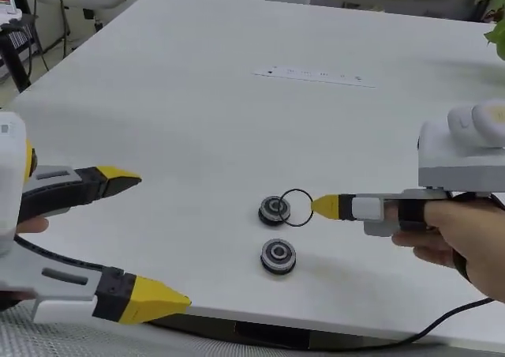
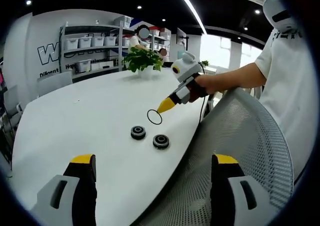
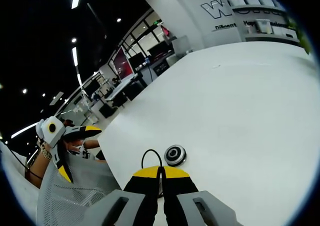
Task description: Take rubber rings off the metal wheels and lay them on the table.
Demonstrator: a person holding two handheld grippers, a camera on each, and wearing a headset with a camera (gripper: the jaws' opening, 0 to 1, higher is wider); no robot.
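Note:
Two metal wheels lie near the table's front edge, one farther (image 1: 274, 210) and one nearer (image 1: 278, 256). My right gripper (image 1: 319, 207) is shut on a thin black rubber ring (image 1: 297, 191), held just right of the farther wheel. The right gripper view has its jaws closed (image 3: 161, 172) on the ring (image 3: 150, 151), with a wheel (image 3: 175, 155) just beyond. My left gripper (image 1: 150, 238) is wide open at the left, holding nothing. From the left gripper view (image 2: 153, 158), both wheels (image 2: 138, 132) (image 2: 161, 141) and the ring (image 2: 154, 110) lie ahead.
A white strip (image 1: 316, 77) lies flat at the far middle of the white table (image 1: 181, 96). A potted plant (image 1: 497, 17) stands at the far right. A grey mesh chair (image 2: 240, 136) is against the table's near edge. A cable (image 1: 442, 321) trails from the right gripper.

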